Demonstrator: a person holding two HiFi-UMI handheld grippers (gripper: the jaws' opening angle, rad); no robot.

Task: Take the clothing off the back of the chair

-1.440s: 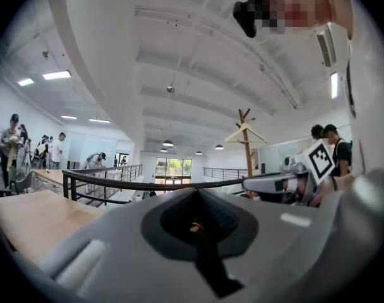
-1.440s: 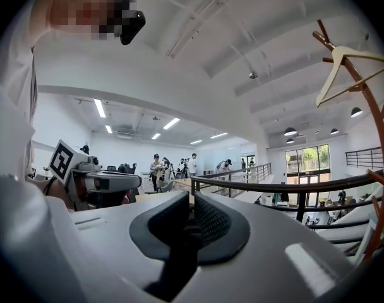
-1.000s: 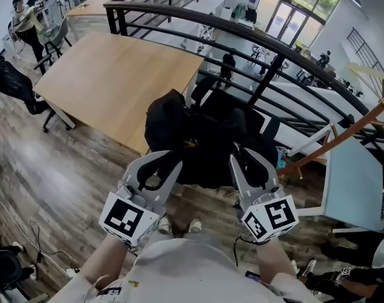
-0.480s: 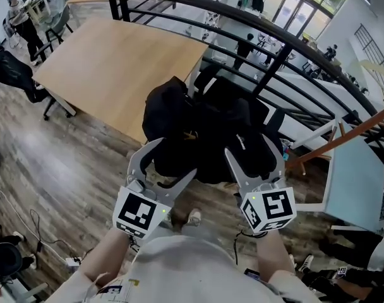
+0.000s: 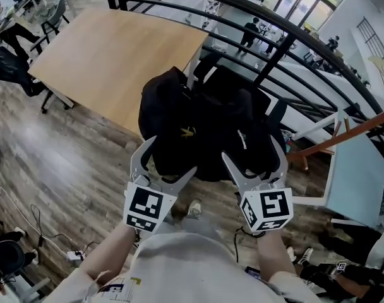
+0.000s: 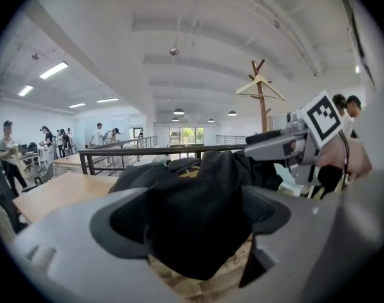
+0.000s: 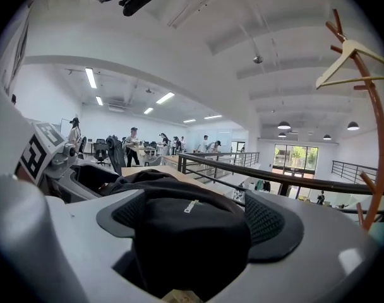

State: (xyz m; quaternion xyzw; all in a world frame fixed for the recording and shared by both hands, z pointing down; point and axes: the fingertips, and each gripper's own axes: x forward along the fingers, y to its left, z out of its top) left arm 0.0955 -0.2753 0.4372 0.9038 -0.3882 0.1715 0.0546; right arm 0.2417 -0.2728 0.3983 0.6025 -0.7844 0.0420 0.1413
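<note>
Light wooden desk (image 5: 116, 55) fills the upper left of my head view, with a curved black metal railing (image 5: 277, 49) running behind it. The crumpled black clothing (image 5: 198, 125) sits heaped just off the desk's near corner, in front of the railing; cloth covers whatever carries it. Left gripper (image 5: 170, 156) is at the heap's near left edge, jaws opening and wide, a black fold between them, pads not pressing. Right gripper (image 5: 252, 153) is at the near right edge: likewise opening wide, cloth between its jaws.
</note>
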